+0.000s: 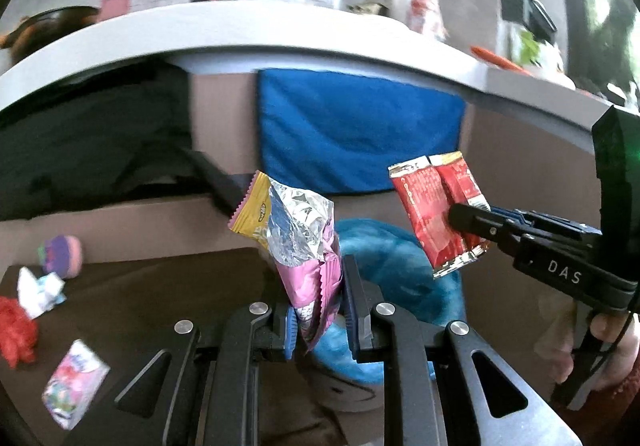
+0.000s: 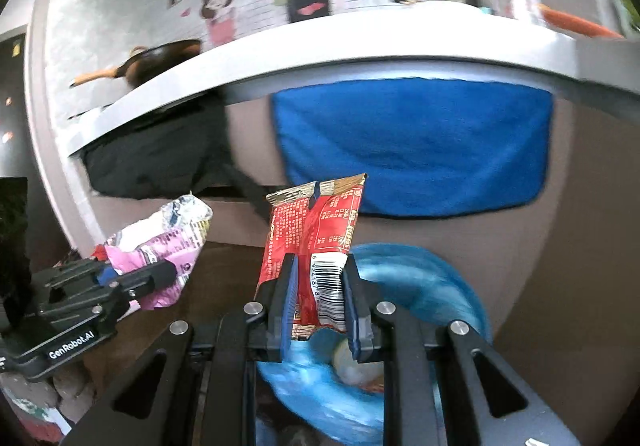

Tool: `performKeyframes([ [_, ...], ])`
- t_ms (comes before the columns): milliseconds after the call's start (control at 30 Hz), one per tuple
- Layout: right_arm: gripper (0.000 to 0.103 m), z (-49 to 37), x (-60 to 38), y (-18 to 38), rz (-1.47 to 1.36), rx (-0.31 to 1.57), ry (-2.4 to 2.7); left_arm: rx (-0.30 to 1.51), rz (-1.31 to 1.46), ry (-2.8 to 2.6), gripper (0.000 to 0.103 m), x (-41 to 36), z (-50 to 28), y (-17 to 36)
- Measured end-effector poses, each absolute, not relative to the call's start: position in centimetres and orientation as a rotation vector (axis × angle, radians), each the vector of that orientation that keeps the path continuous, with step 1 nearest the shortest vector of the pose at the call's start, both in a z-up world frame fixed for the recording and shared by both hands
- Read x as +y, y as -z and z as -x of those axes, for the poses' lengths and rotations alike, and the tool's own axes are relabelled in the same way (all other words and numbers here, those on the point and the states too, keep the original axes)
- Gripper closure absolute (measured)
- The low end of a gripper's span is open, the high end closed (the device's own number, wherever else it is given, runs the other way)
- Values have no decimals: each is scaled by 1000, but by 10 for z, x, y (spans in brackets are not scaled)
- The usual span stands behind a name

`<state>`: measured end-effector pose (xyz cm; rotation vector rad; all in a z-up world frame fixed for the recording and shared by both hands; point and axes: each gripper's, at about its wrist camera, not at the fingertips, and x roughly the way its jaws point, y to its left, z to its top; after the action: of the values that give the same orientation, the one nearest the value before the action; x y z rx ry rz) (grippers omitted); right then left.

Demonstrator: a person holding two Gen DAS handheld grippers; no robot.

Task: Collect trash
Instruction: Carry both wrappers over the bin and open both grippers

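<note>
My left gripper (image 1: 320,310) is shut on a crumpled pink, silver and yellow wrapper (image 1: 298,242) and holds it upright above the rim of a bin lined with a blue bag (image 1: 396,246). My right gripper (image 2: 318,298) is shut on a red snack wrapper (image 2: 320,234) with a barcode, held above the same blue-lined bin (image 2: 420,286). The right gripper with the red wrapper (image 1: 438,214) shows at the right of the left wrist view. The left gripper with the pink wrapper (image 2: 160,246) shows at the left of the right wrist view.
On the brown table (image 1: 160,306) at the left lie a pink packet (image 1: 74,382), a white crumpled paper (image 1: 38,290), a red piece (image 1: 14,330) and a purple-pink ball (image 1: 62,256). A blue cloth (image 1: 360,134) hangs from the white counter (image 1: 280,34) behind.
</note>
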<state>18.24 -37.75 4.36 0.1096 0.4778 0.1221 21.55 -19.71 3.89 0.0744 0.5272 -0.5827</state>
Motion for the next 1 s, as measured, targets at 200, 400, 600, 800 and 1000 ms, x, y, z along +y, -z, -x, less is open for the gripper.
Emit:
performKeyframes([
  [200,84,-181,-417,-27,-167,484,-80,548,-104,605,84,-231,-227,-27],
  [400,84,-191,-429,-7,-203,506,-80,578,-108,608,84,-243,-241,-12],
  [600,84,-204,-437,9,-227,532,-77,618,-106,612,84,-253,-255,5],
  [800,84,-217,-438,23,-228,569,-72,649,-85,618,84,-258,-271,17],
  [1000,84,-231,-440,38,-236,609,-66,692,-59,625,84,-258,-284,29],
])
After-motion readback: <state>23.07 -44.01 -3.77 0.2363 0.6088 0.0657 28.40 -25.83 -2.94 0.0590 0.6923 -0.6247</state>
